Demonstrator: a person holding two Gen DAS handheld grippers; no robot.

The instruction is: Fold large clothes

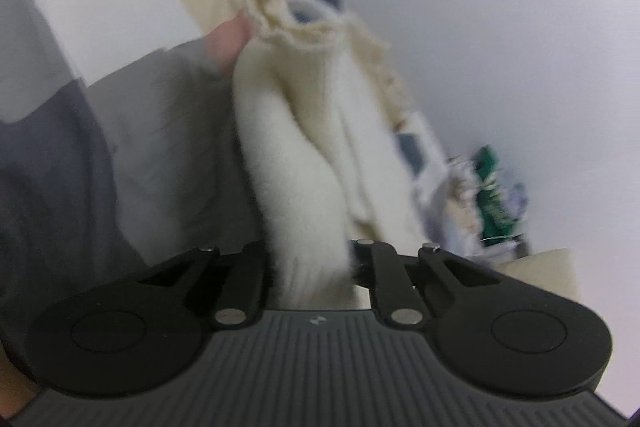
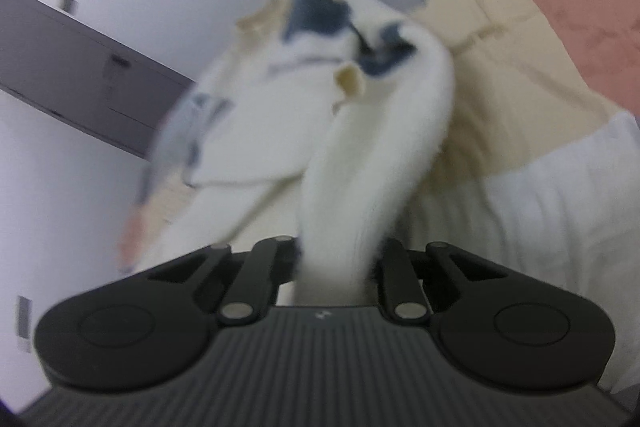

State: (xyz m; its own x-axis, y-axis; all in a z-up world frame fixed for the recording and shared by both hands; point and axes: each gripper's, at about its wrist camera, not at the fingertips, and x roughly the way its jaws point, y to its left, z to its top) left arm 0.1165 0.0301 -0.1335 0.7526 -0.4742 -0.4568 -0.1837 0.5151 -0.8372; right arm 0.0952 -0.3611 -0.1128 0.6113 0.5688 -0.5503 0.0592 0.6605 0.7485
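A cream fleecy garment (image 1: 296,131) with dark blue patches hangs in the air, blurred by motion. My left gripper (image 1: 310,259) is shut on a bunched white fold of it, and the cloth covers the fingertips. In the right wrist view the same garment (image 2: 372,131) runs up from my right gripper (image 2: 336,263), which is shut on another thick fold. A beige ribbed cuff or hem (image 1: 276,15) shows above the left grip. The fingers of both grippers are hidden by cloth.
The person's grey-clad body (image 1: 60,147) and a hand (image 1: 226,39) fill the left of the left wrist view. A cluttered pile with a green item (image 1: 490,183) lies at right. A patchwork bedcover (image 2: 560,27) and a dark cabinet (image 2: 80,75) show in the right wrist view.
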